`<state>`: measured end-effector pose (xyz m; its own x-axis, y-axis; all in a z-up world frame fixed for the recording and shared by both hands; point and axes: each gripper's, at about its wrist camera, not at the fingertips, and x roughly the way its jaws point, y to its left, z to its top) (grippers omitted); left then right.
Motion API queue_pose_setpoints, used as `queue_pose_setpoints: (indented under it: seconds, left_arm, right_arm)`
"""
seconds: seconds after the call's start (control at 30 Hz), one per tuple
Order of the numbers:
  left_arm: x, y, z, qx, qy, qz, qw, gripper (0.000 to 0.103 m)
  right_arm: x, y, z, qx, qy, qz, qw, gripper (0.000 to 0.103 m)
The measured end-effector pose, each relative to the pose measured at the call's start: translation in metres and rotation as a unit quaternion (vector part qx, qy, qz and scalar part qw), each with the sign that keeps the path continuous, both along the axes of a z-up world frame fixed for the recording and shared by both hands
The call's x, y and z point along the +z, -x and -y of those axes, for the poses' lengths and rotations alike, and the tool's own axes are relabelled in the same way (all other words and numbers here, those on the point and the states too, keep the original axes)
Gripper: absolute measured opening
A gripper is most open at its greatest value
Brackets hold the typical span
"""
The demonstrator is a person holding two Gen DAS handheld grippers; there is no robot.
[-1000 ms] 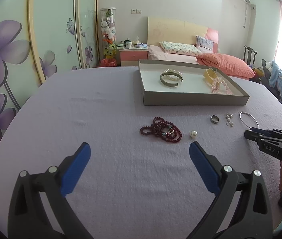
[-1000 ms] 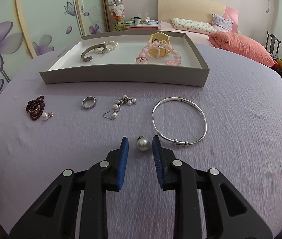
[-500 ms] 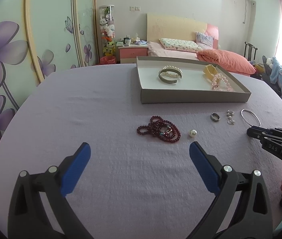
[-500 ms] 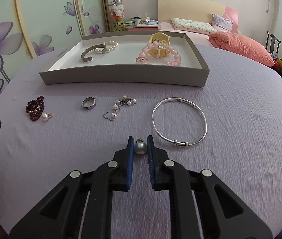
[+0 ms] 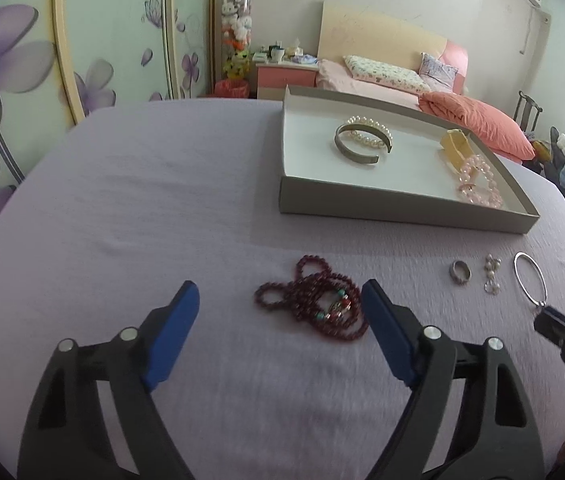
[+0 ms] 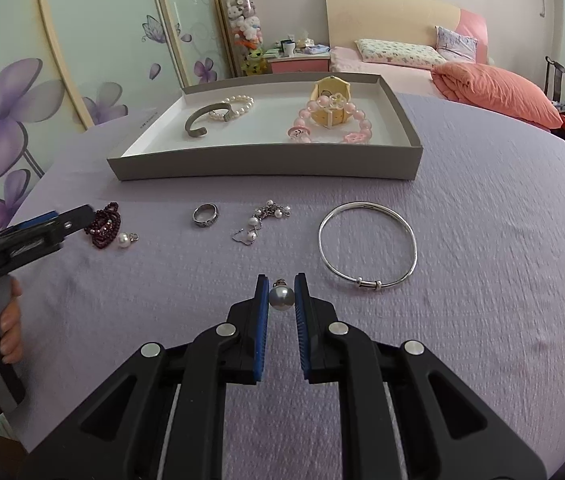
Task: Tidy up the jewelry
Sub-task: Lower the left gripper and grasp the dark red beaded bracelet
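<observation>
Two claws of mine, right claw (image 6: 281,299) clamped on a pearl (image 6: 281,300), left claw (image 5: 280,312) closing around the red beads (image 5: 314,306), pads not yet touching

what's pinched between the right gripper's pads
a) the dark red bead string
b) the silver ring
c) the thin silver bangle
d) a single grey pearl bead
d: in the right wrist view the right gripper has both blue pads pressed on the grey pearl bead; the silver ring, thin silver bangle and dark red bead string lie loose on the purple cloth.

Lilac tablecloth (image 5: 162,184), bed (image 6: 402,68) (pink quilt (image 6: 494,92)), floral wardrobe doors (image 5: 10,64)
</observation>
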<state>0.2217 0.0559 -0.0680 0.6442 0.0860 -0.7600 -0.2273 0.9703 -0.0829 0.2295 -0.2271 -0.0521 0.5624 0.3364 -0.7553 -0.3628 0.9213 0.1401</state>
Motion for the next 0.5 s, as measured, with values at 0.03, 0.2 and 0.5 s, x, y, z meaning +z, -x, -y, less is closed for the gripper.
queue_pose_setpoints:
  seconds: [0.03, 0.2, 0.5]
  left_arm:
    - [-0.001, -0.002, 0.001, -0.001, 0.002, -0.001, 1.0, 0.081]
    - [-0.006, -0.012, 0.014, -0.015, -0.002, -0.01, 0.9998, 0.066]
    - [-0.012, -0.021, 0.029, -0.019, -0.036, -0.025, 0.9989, 0.039]
  right_arm:
    - [0.0, 0.0, 0.0, 0.0, 0.0, 0.0, 1.0, 0.013]
    - [0.0, -0.002, 0.003, -0.001, -0.001, 0.0, 1.0, 0.013]
    - [0.0, -0.002, 0.004, -0.002, -0.003, -0.002, 1.0, 0.014]
